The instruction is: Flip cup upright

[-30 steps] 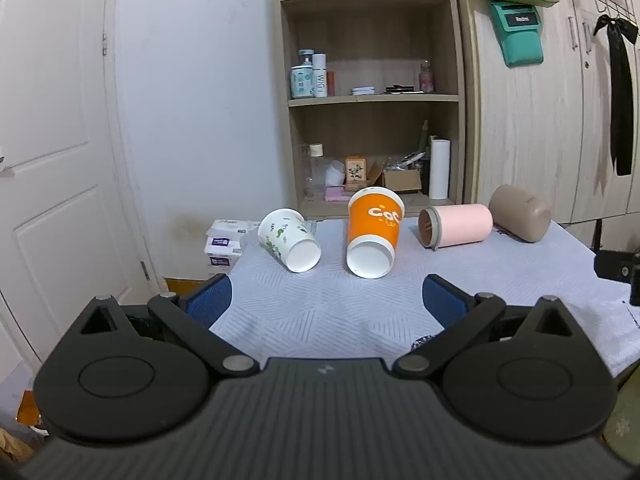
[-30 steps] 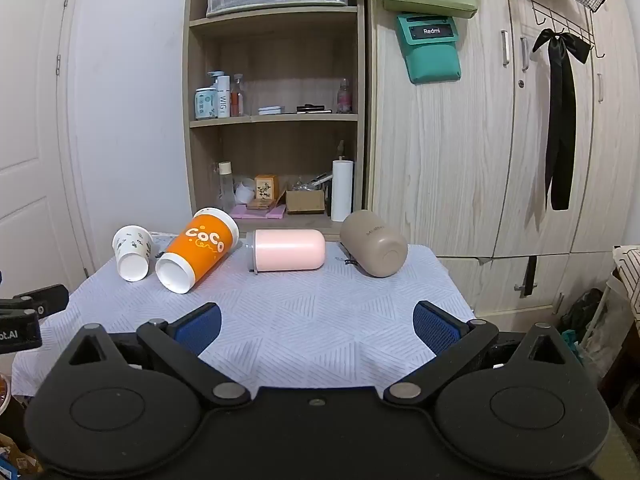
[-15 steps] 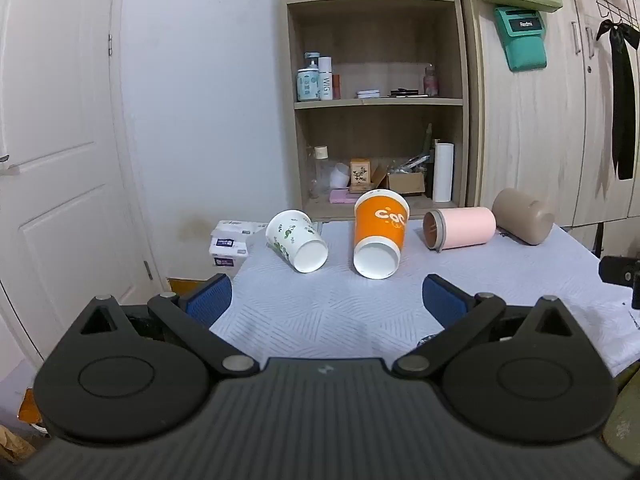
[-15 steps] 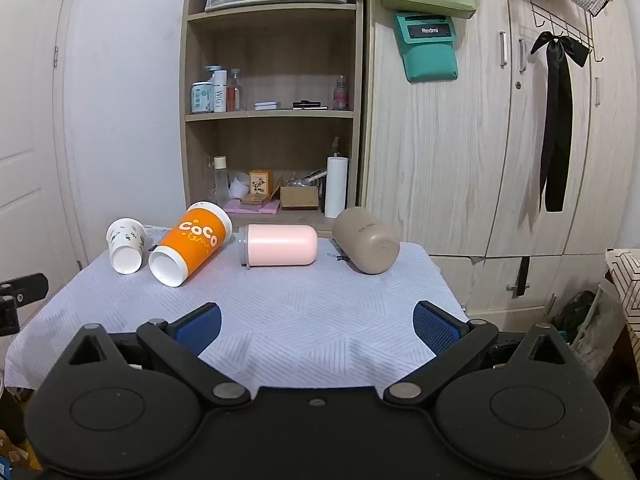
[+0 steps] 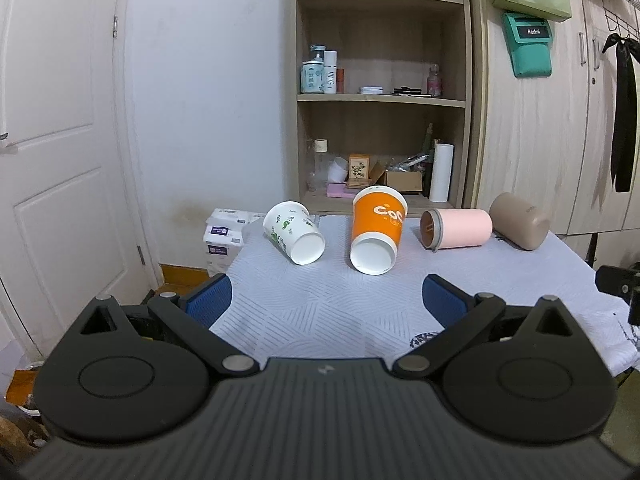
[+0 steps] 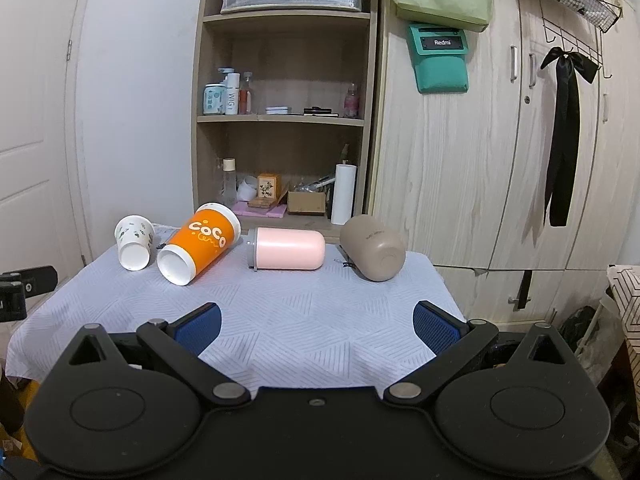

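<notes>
Several cups lie on their sides in a row at the back of a table with a white cloth [image 5: 332,312]. From left: a small white cup with green print [image 5: 293,232] [image 6: 135,242], an orange "CoCo" cup [image 5: 376,229] [image 6: 199,243], a pink tumbler [image 5: 456,228] [image 6: 286,249] and a tan cup [image 5: 519,221] [image 6: 373,253]. My left gripper [image 5: 326,300] is open and empty, short of the white and orange cups. My right gripper [image 6: 316,326] is open and empty, short of the pink tumbler.
An open wooden shelf [image 5: 380,100] with bottles and boxes stands behind the table. Wardrobe doors [image 6: 500,140] stand to the right, a white door [image 5: 52,160] to the left. A stack of tissue packs [image 5: 224,236] sits off the table's back left corner.
Both grippers have drawn back and risen slightly, so the cups sit lower and smaller in view. Both grippers stay open. No cup has moved.
</notes>
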`<state>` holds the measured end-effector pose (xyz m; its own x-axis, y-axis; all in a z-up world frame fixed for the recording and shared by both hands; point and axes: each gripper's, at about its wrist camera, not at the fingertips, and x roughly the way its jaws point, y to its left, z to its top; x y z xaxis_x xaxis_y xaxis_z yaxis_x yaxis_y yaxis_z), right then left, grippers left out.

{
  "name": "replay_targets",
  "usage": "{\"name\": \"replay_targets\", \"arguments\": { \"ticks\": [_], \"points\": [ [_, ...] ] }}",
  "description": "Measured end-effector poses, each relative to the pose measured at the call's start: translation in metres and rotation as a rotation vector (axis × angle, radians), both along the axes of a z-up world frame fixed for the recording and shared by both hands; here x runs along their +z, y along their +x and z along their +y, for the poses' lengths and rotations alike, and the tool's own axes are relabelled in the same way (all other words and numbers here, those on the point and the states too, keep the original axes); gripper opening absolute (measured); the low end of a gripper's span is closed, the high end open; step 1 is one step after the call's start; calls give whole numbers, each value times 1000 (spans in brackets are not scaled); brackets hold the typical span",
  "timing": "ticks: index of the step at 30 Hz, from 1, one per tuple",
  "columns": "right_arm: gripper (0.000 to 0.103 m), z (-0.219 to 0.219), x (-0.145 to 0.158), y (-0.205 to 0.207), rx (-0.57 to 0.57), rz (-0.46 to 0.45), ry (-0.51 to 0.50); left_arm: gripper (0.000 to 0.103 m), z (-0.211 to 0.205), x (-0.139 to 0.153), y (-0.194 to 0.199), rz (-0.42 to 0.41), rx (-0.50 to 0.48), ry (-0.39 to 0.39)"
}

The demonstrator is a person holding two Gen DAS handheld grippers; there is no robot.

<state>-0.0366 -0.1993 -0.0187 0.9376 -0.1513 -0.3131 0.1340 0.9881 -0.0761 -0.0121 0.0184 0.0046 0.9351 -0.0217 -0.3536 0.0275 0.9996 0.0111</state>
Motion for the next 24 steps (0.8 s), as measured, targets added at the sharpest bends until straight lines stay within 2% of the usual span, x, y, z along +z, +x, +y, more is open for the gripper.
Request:
{"name": "replay_targets", "arguments": {
  "ticks": [5,10,18,24],
  "points": [
    [103,0,1,-2,6,-17,-2,103,-2,-7,1,-12,-5,22],
    [103,0,2,-5,13,-37,-17,103,-1,-8,2,-25,-23,-3],
    [103,5,4,-9,34,-74,-29,103,-1,-3,-8,-103,-50,-25],
    [103,6,4,-9,37,-84,-36,103,-2,-2,-9,-114,-56,-27]
  ]
}}
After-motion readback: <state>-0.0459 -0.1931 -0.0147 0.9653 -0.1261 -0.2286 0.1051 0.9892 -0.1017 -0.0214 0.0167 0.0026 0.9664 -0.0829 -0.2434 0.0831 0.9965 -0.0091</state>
